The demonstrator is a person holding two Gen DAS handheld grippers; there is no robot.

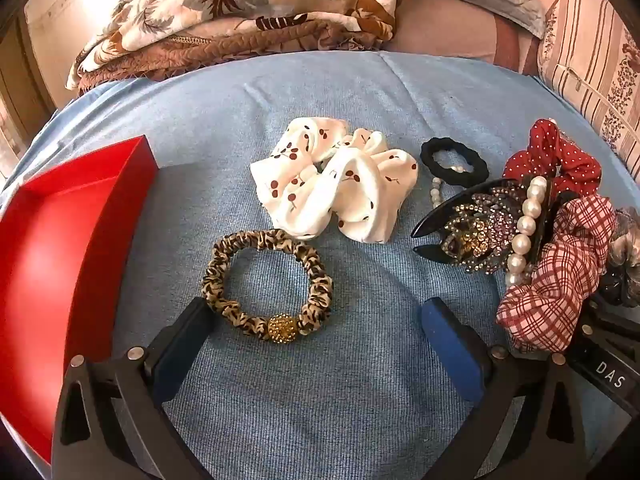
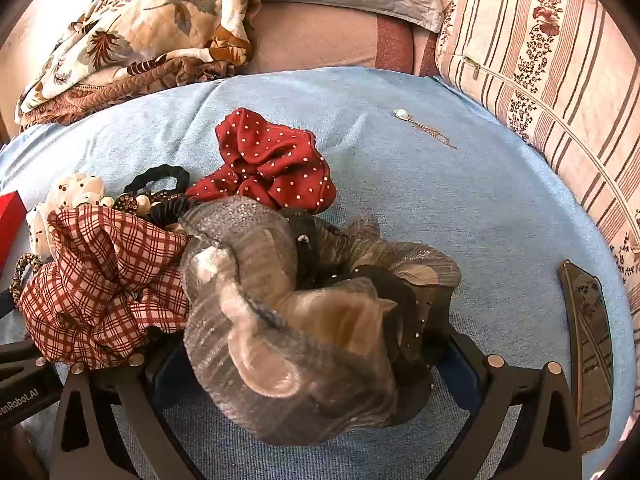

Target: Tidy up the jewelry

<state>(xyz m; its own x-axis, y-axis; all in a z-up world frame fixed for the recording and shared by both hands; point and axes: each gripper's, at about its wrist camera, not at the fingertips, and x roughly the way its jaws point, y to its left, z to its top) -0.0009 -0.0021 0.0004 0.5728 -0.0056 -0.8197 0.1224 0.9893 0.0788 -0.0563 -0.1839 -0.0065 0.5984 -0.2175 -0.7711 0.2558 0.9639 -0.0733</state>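
The left gripper is held spread around the leopard band, right of the red box; the right gripper's state cannot be told, being hidden by a sheer scrunchie.

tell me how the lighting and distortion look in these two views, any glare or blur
Left wrist view: strong fisheye bend curves the red box, glare washes out the top-left corner, and the leopard scrunchie is sharp. Right wrist view: the same warm light and curved edges, and the sheer grey scrunchie close to the lens looks soft.
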